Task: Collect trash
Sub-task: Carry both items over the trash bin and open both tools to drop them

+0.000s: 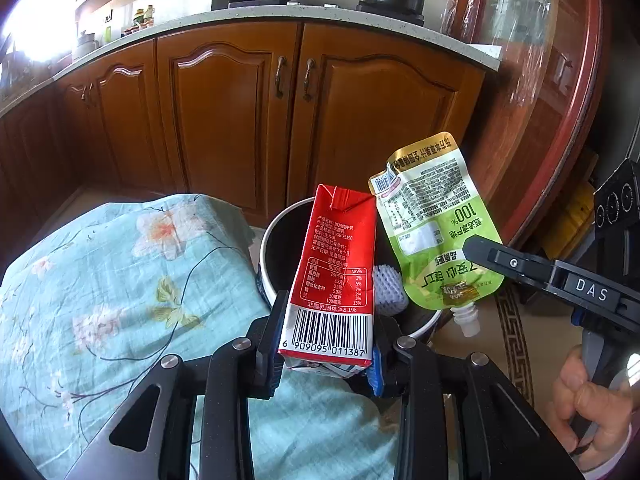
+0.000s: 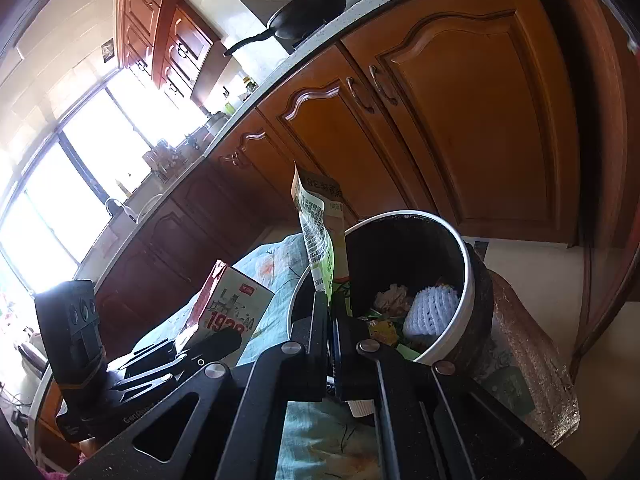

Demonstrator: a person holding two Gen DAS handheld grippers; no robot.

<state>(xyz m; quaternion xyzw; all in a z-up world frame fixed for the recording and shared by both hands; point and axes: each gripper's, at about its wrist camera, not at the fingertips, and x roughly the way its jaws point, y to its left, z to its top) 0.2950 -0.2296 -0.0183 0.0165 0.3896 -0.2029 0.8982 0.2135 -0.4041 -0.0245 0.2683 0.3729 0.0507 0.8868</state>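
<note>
Standing upright, red milk carton (image 1: 334,276) (barcode facing camera) looks slightly dented.

Glossy carton (image 1: 334,264), shiny foil pouch (image 1: 436,224), polished wood cabinets (image 1: 224,120)

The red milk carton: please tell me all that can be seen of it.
The red milk carton is a small paperboard box, red with white print, a nutrition table and a barcode on a white band near its bottom. Its folded top points up and away. The left gripper is shut on its lower end, one pad on each side. It is held in the air over the floral cloth, in front of the bin.
</note>
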